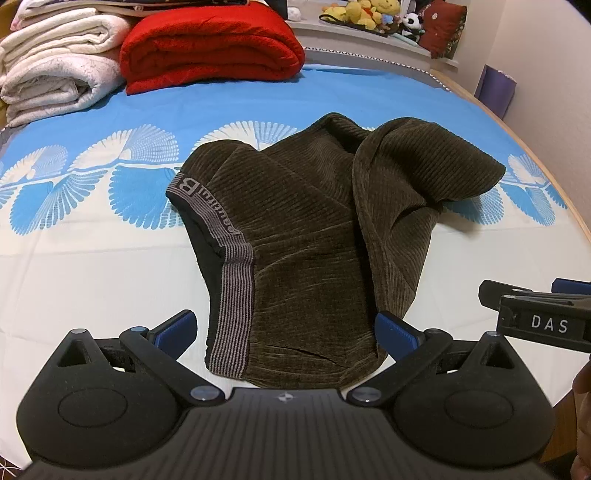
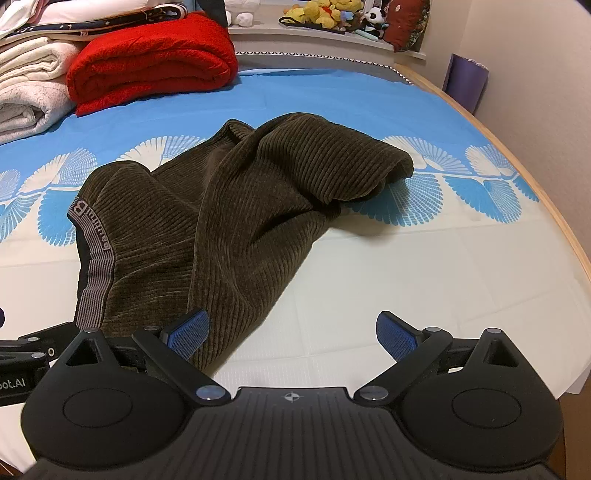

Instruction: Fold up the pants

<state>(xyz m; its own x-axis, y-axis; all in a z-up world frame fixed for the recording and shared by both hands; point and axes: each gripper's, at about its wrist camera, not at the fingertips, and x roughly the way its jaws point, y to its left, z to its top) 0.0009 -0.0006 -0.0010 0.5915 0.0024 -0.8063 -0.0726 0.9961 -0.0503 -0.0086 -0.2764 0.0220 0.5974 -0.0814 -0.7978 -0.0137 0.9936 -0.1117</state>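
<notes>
Dark olive ribbed pants [image 1: 306, 229] lie loosely folded on the bed, with the grey striped waistband [image 1: 232, 295] at the left and the legs bunched toward the far right. They also show in the right wrist view [image 2: 236, 199]. My left gripper [image 1: 286, 330] is open, hovering over the near edge of the pants just right of the waistband. My right gripper [image 2: 291, 334] is open over the bare sheet, its left pad [image 2: 188, 334] over the pants' near right edge. It also shows in the left wrist view [image 1: 535, 314], at the right.
The bed sheet [image 1: 92, 258] is white with a blue feather pattern. A folded red blanket [image 1: 210, 48] and stacked white towels [image 1: 55, 70] sit at the far left. Plush toys [image 1: 373, 14] line the headboard shelf. The bed's wooden edge [image 2: 546, 206] curves along the right.
</notes>
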